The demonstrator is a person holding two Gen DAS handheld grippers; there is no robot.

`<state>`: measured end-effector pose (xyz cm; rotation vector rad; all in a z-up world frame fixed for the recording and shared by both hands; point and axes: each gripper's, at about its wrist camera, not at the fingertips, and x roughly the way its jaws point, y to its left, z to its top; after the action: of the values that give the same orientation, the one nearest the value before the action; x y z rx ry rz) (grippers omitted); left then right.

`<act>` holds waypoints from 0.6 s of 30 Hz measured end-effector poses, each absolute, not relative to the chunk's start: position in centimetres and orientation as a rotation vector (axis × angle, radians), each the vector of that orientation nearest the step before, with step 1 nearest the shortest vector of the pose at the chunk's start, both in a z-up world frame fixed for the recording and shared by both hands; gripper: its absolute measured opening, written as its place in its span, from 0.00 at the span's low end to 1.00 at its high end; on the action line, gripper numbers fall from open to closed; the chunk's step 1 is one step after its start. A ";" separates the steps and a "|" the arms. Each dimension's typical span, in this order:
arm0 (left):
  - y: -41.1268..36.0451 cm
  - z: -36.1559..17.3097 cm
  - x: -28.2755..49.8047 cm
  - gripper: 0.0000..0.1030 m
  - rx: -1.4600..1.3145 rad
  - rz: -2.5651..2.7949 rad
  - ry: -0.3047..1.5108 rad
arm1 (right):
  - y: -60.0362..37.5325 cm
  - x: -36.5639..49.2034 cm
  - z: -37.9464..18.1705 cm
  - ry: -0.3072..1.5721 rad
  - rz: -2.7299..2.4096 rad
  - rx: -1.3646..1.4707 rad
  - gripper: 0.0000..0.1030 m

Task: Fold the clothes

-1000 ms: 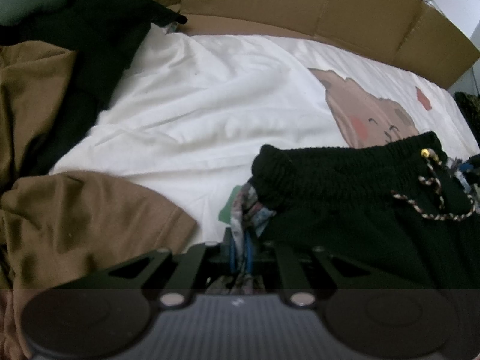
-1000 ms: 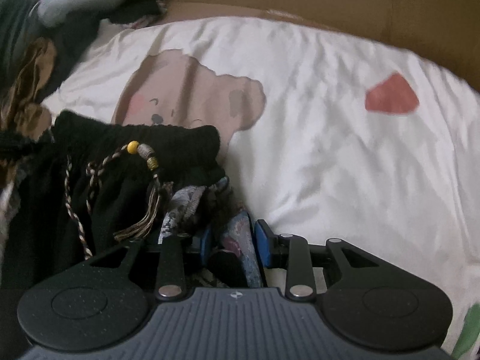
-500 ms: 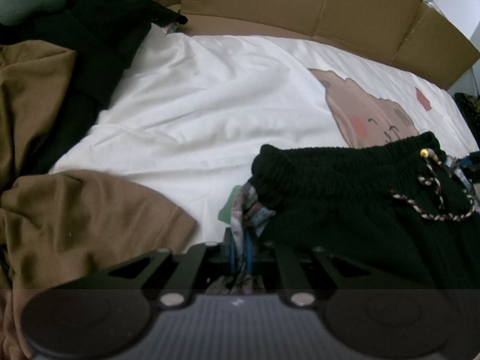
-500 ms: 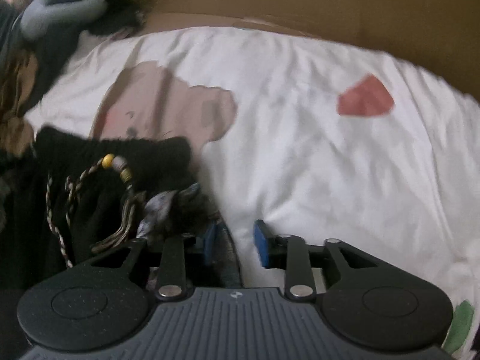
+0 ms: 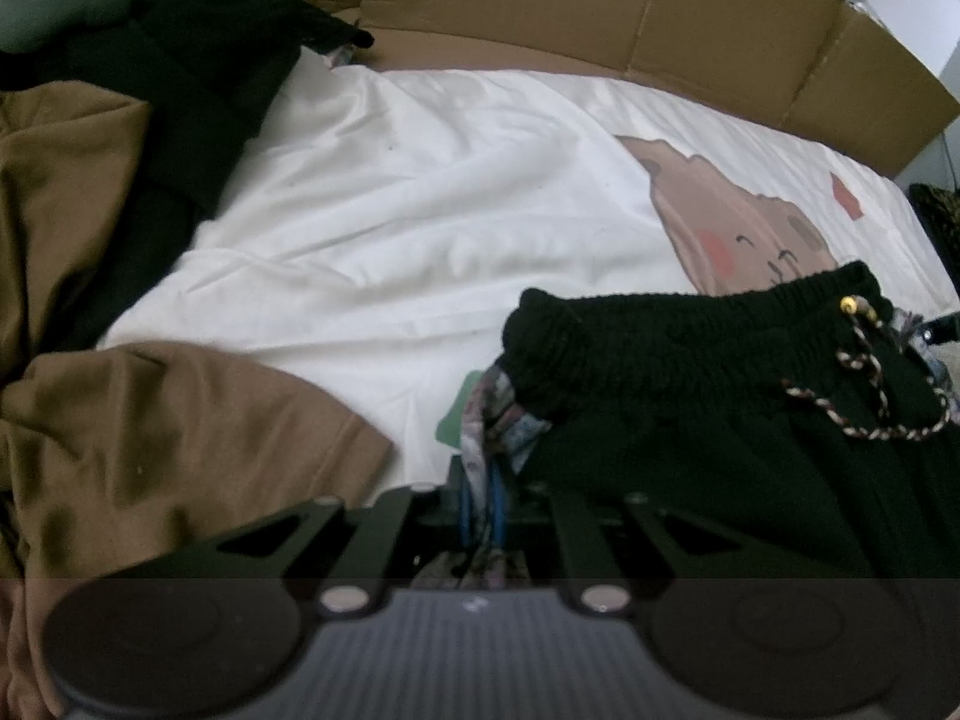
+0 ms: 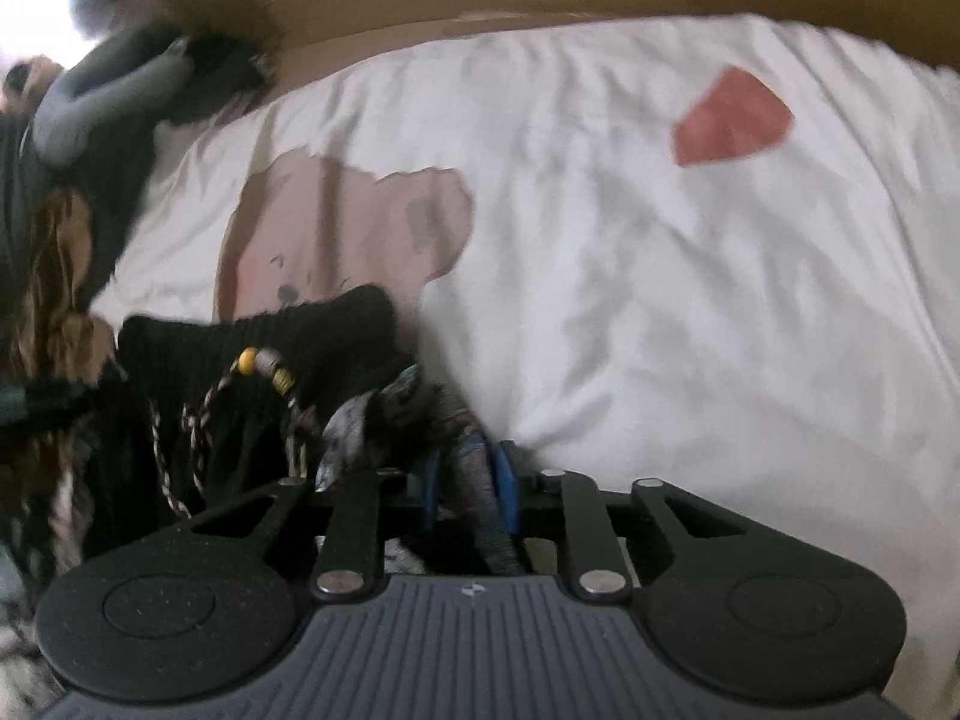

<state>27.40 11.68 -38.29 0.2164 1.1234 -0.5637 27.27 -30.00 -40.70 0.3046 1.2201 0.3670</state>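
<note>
A black garment [image 5: 690,360] with a ribbed elastic waistband and a braided drawstring [image 5: 870,414] lies on a white bear-print sheet [image 5: 420,210]. Grey patterned fabric [image 5: 480,414] sticks out at its left corner, and my left gripper [image 5: 483,504] is shut on that fabric. In the right wrist view the same black garment [image 6: 258,342] sits at the left, its beaded drawstring [image 6: 264,363] across it. My right gripper [image 6: 468,483] is shut on patterned fabric [image 6: 414,402] at the waistband's right corner, blue pads [image 6: 507,480] pressed against it.
A brown garment [image 5: 150,450] and a heap of black clothes [image 5: 198,60] lie to the left. Cardboard walls [image 5: 600,0] stand along the back. A grey plush toy [image 6: 102,96] lies at the far left. Bare white sheet [image 6: 660,300] spreads to the right.
The right gripper's pads have drawn closer together onto the patterned fabric, and its view has swung slightly. The left gripper keeps its hold and has not moved.
</note>
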 end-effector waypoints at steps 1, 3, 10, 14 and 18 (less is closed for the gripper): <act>11.7 -38.3 27.4 0.07 0.219 -0.567 1.123 | -30.1 27.4 -40.8 1.225 0.367 0.316 0.24; 11.7 -38.3 27.5 0.07 0.220 -0.568 1.123 | -30.3 27.6 -41.1 1.234 0.367 0.339 0.24; 11.7 -38.2 27.4 0.06 0.223 -0.571 1.117 | -29.5 28.0 -41.5 1.239 0.363 0.311 0.04; 11.7 -37.6 27.3 0.04 0.228 -0.576 1.099 | -28.8 27.7 -40.4 1.208 0.354 0.209 0.01; 11.3 -36.5 27.1 0.04 0.254 -0.587 1.053 | -29.1 27.1 -38.9 1.149 0.323 0.160 0.01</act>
<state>27.14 11.31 -36.51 0.2537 1.0531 -0.5869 27.10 -29.07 -38.88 0.1598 1.1491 0.3227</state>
